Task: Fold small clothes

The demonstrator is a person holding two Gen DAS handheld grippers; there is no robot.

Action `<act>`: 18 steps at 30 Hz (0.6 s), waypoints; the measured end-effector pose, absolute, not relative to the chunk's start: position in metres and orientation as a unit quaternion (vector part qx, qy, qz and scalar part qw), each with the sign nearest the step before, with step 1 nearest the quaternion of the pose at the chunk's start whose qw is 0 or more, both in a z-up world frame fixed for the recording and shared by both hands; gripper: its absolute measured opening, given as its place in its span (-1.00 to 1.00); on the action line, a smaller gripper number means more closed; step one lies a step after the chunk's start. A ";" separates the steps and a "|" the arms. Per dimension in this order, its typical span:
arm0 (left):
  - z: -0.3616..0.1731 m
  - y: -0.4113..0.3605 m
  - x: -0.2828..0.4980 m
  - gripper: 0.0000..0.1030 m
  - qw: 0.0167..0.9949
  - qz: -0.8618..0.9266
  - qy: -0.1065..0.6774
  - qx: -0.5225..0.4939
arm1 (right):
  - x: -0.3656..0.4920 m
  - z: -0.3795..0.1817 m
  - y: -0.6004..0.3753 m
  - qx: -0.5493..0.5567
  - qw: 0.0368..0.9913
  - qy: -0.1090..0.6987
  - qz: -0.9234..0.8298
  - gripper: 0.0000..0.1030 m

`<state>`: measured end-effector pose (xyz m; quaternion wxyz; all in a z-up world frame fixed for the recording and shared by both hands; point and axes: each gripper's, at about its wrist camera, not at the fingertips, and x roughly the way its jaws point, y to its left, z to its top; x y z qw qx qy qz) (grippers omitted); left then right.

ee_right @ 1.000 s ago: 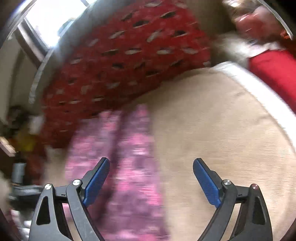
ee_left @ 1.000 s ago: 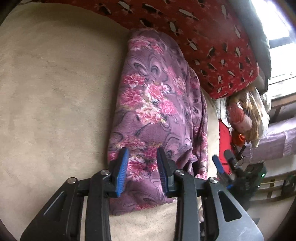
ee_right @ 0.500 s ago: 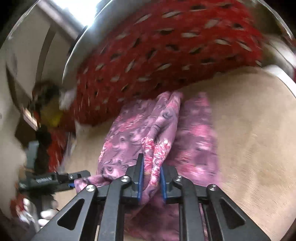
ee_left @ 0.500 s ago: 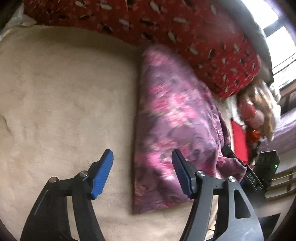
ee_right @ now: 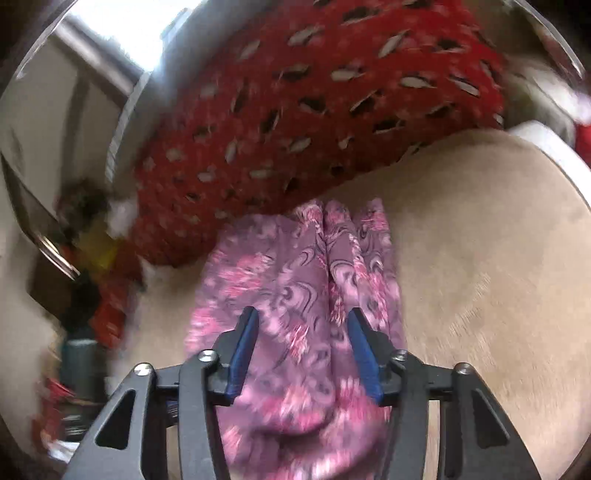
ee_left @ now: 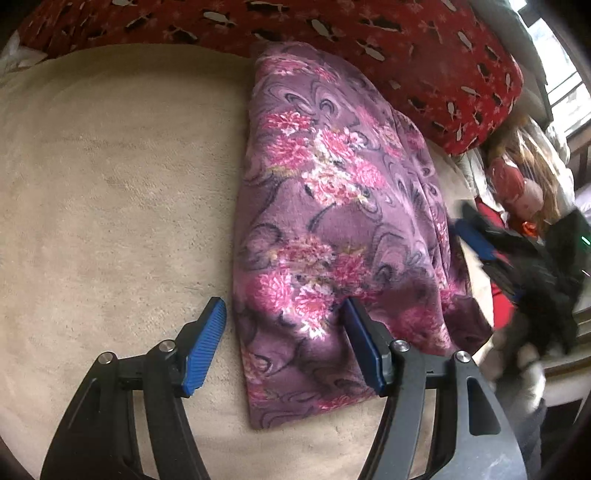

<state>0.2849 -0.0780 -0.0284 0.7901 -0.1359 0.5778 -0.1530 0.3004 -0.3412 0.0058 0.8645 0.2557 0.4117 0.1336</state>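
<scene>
A purple garment with pink flowers [ee_left: 332, 206] lies folded into a long strip on a beige plush surface [ee_left: 110, 184], its far end against a red patterned pillow [ee_left: 406, 48]. My left gripper [ee_left: 284, 328] is open and empty, its jaws straddling the strip's near left edge. The garment also shows in the right wrist view [ee_right: 303, 295], blurred. My right gripper [ee_right: 301, 343] is open and empty just above the cloth. The right gripper appears blurred at the right of the left wrist view [ee_left: 480, 247].
The red pillow [ee_right: 314, 110] borders the back of the beige surface [ee_right: 480, 277]. Cluttered items, a doll-like toy [ee_left: 517, 184] and red objects [ee_right: 107, 314], sit beyond the surface's edge. A bright window [ee_right: 122, 33] is behind.
My right gripper was shut on a fold of the garment half a second ago and has let go and opened. My left gripper opened wider and shifted left of the strip.
</scene>
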 end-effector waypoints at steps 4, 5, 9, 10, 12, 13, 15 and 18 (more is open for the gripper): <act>-0.023 -0.072 0.289 0.26 0.794 -0.149 0.573 -0.138 | 0.315 -0.007 -0.312 0.210 0.859 0.438 0.161 -0.91; -0.020 -0.069 0.290 0.26 0.796 -0.152 0.568 -0.142 | 0.312 -0.001 -0.313 0.208 0.862 0.428 0.173 -0.89; -0.013 -0.065 0.291 0.26 0.798 -0.161 0.559 -0.158 | 0.277 0.032 -0.345 0.248 0.885 0.349 0.184 -0.90; -0.014 -0.065 0.291 0.27 0.797 -0.163 0.559 -0.161 | 0.273 0.032 -0.352 0.258 0.886 0.344 0.176 -0.91; -0.024 -0.072 0.290 0.44 0.788 -0.166 0.571 -0.159 | 0.269 0.016 -0.372 0.274 0.881 0.358 0.144 -0.90; -0.031 -0.077 0.289 0.44 0.783 -0.163 0.580 -0.154 | 0.274 0.000 -0.379 0.281 0.871 0.382 0.125 -0.90; -0.039 -0.087 0.285 0.44 0.780 -0.160 0.590 -0.135 | 0.279 -0.031 -0.385 0.284 0.846 0.438 0.108 -0.89; -0.036 -0.093 0.275 0.44 0.790 -0.159 0.583 -0.106 | 0.257 -0.024 -0.394 0.336 0.841 0.406 0.122 -0.72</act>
